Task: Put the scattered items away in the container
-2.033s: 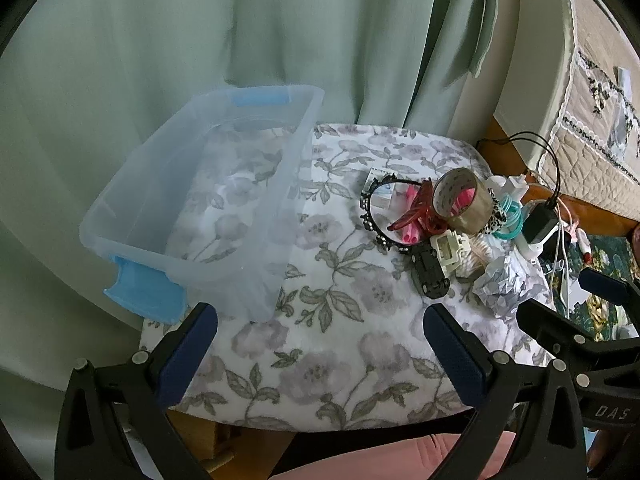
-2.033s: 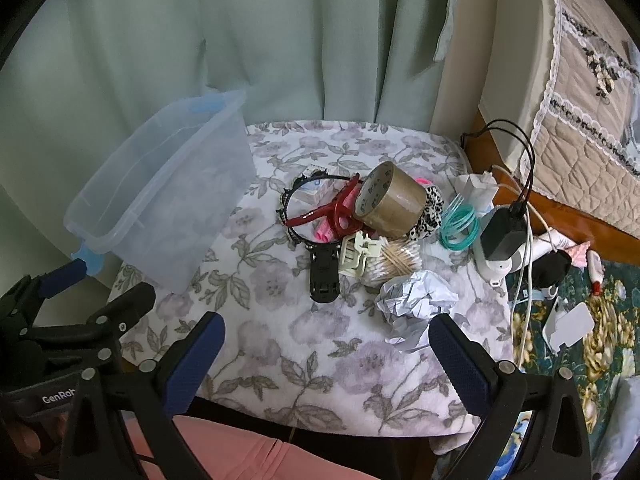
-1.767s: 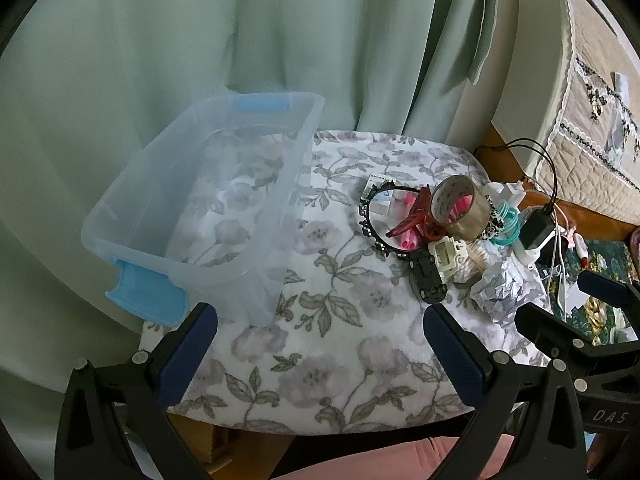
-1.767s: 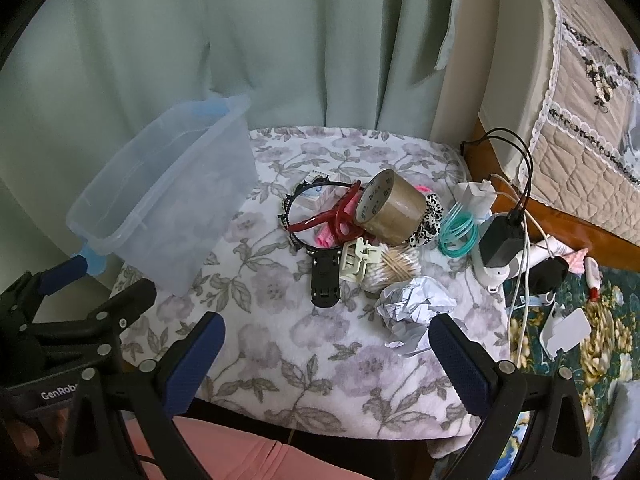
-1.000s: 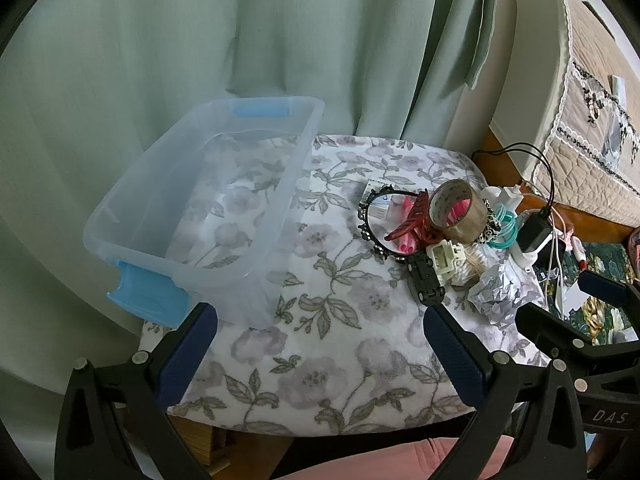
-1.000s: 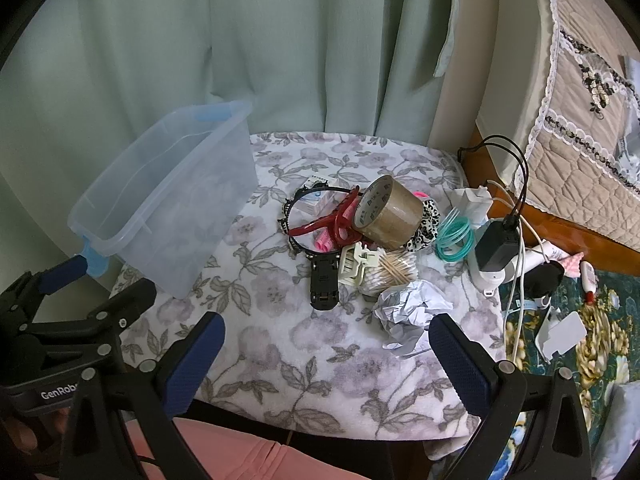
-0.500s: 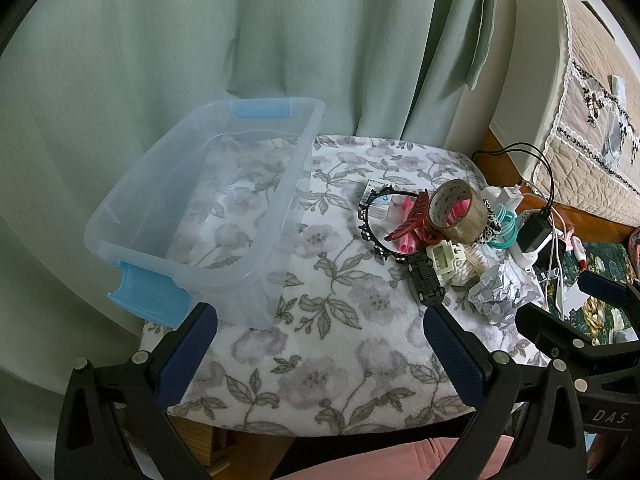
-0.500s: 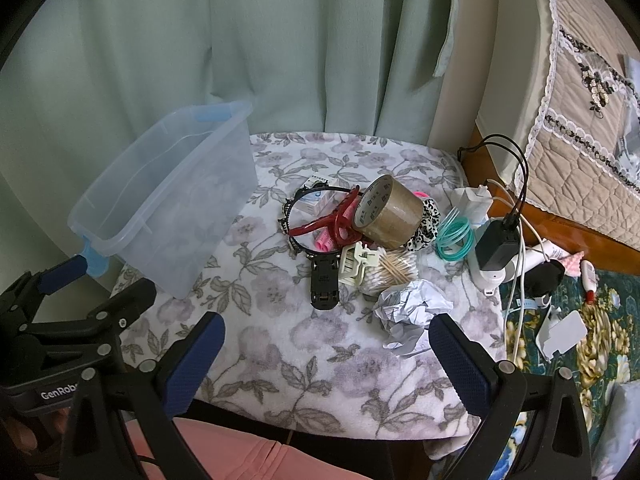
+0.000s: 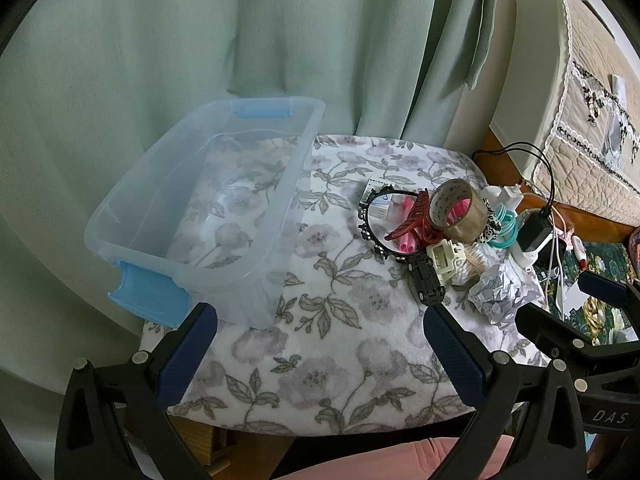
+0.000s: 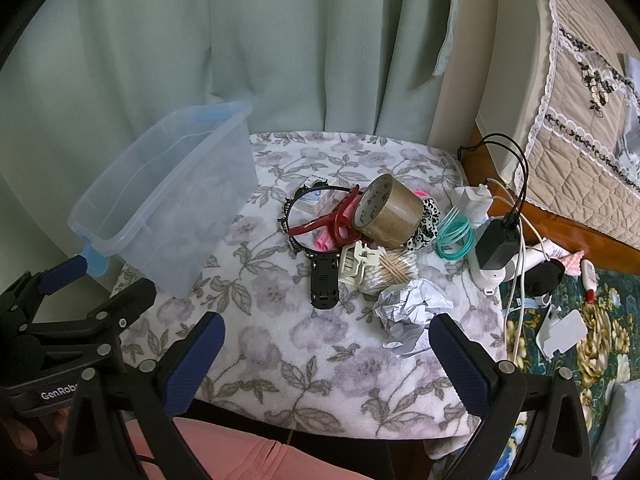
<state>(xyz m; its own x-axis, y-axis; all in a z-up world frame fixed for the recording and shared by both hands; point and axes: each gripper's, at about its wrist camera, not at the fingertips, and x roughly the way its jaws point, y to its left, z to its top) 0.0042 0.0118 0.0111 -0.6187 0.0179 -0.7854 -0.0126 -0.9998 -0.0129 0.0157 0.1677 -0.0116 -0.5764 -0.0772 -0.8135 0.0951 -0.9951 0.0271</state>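
Note:
A clear plastic bin (image 9: 280,196) with blue latches stands empty at the left of a floral-cloth table (image 9: 320,320); it also shows in the right wrist view (image 10: 132,216). A pile lies at the right: brown tape roll (image 10: 390,210), red hair claw (image 10: 332,220), black headband (image 10: 290,220), cream clip (image 10: 358,262), cotton swabs (image 10: 394,270), black clip (image 10: 324,280), crumpled paper (image 10: 410,308), teal rings (image 10: 454,236). My left gripper (image 9: 320,336) and right gripper (image 10: 326,344) are both open and empty, held over the table's near edge.
A black charger (image 10: 496,246) with cables sits at the table's right edge. A bed with a quilted cover (image 10: 580,80) stands at right. Green curtains (image 10: 240,40) hang behind. Items lie on the patterned floor (image 10: 600,340) at right.
Both views have pulled back and risen slightly from the table; the pile and bin have not moved. Both grippers stay open.

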